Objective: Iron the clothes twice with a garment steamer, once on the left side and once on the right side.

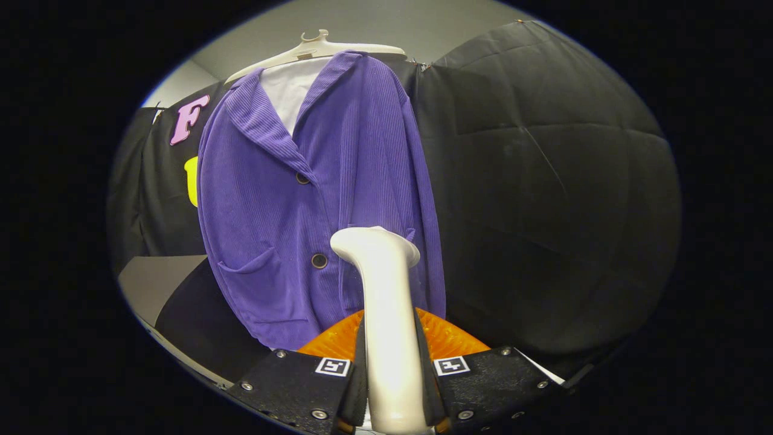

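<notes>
Jaws closed tight on white garment steamer (389,326) handle, gripper (391,386) pointing it upward. Steamer head near lower front of purple jacket (302,199), close to bottom button. Jacket hangs on white hanger (314,51) against black cloth wall.

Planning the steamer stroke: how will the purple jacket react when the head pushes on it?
The purple jacket probably gives and swings, hanging free from the hanger. Its soft ribbed cloth may bunch. The fingers grip the steamer.

Ahead of me a cream plastic hanger (314,51) hangs up high against the black cloth wall (543,181), with a white garment (290,90) draped beneath its hook.
</notes>
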Tool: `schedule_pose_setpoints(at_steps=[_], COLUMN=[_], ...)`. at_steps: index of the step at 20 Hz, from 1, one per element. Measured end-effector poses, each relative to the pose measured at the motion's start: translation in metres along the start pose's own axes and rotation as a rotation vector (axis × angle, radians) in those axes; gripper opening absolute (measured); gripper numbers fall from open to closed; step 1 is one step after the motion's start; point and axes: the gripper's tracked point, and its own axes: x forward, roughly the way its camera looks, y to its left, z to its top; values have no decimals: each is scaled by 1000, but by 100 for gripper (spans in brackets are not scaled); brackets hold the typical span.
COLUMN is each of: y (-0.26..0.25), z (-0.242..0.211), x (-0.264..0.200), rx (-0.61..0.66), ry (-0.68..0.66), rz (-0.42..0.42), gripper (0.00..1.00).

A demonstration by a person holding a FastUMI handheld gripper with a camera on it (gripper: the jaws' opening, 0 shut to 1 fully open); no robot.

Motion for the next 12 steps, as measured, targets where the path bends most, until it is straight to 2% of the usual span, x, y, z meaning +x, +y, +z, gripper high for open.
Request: schedule_pose_setpoints(at_steps=[7, 12], y=[-13, 4], z=[-45, -79], x=[-10, -33], rx=[-35, -120], ry=[84, 144], rz=[60, 170], gripper=[36, 36])
